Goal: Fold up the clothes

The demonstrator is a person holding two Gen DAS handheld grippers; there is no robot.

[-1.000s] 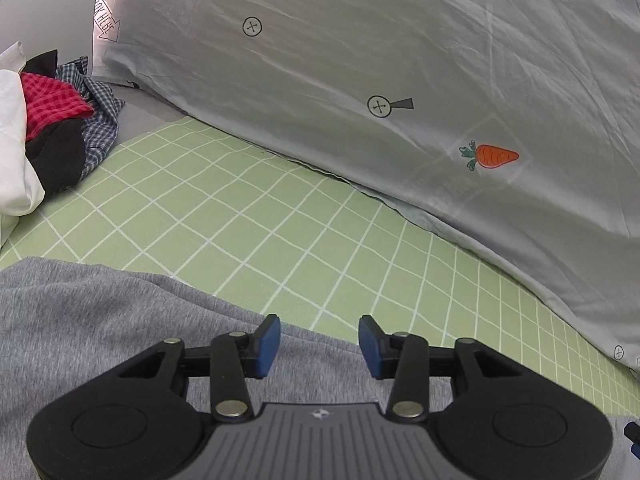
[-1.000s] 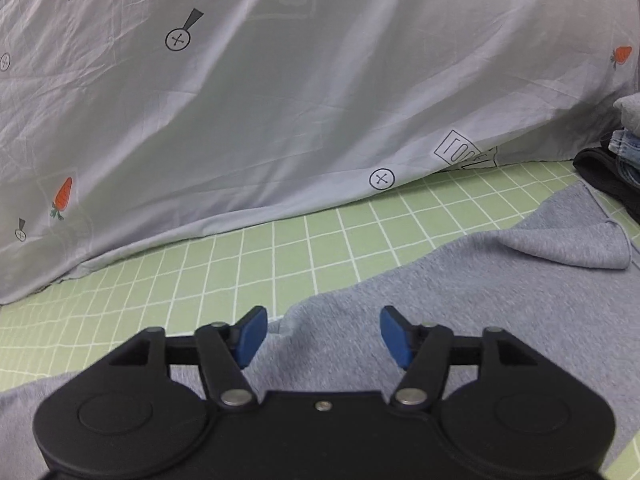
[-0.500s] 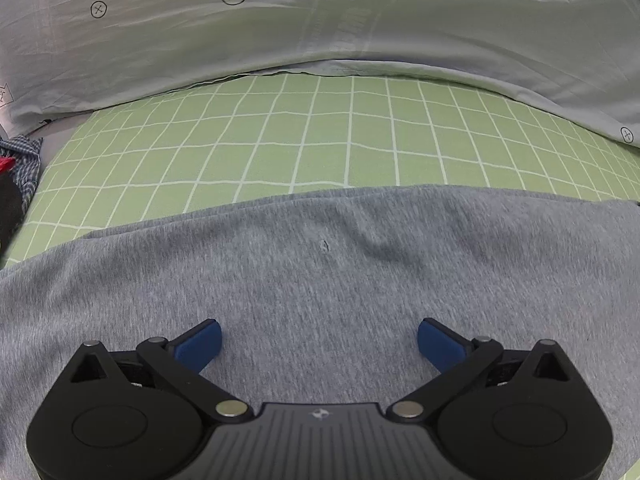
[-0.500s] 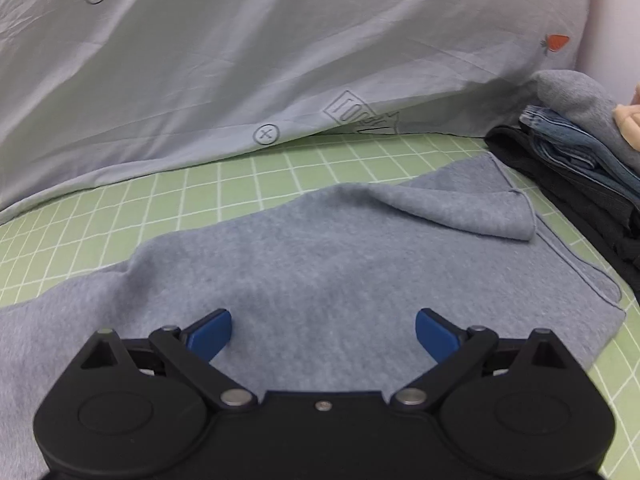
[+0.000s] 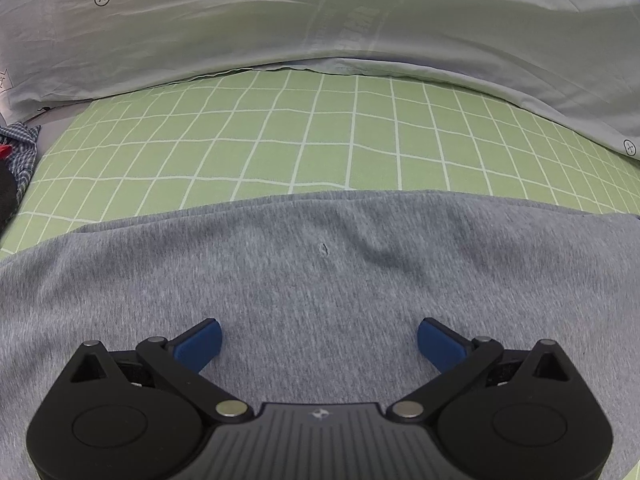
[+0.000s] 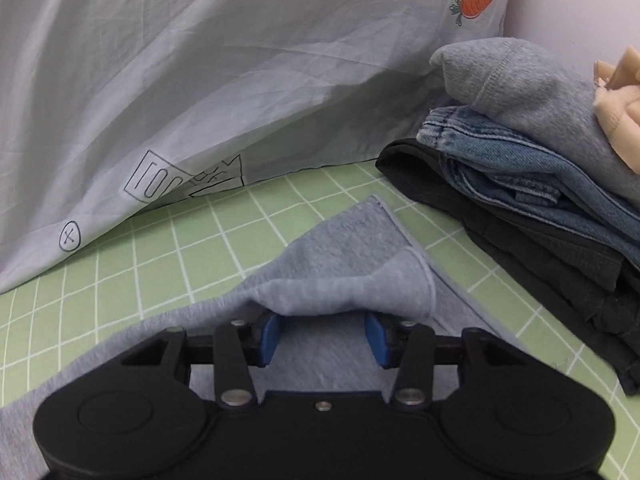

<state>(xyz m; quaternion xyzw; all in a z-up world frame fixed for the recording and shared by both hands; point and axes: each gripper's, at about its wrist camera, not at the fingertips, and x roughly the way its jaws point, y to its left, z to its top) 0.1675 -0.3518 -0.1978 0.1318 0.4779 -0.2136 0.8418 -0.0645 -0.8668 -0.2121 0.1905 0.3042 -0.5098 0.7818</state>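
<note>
**Grey garment on the bed, right jaws closing at its folded corner**

In the left wrist view, the left hand-held gripper is hanging over the grey garment with its jaws spread wide and nothing between them. The garment is lying flat across the near part of the bed, and a tiny nick is showing in the cloth just ahead of the blue fingertips. Beyond its far edge the green checked sheet is running back to a pale quilt printed with a carrot. At the far left edge a scrap of blue checked cloth is peeking in.

In the right wrist view, the right hand-held gripper is closing its jaws at a turned-over corner of the garment. The fold is draping over the blue fingertips, so cloth seems to be sitting between them, though the pads are partly hidden and a firm pinch cannot be told. To the right, near the corner but apart from it, a stack of folded clothes is resting on the sheet: dark at the bottom, denim, then grey. The quilt is rising behind.
</note>
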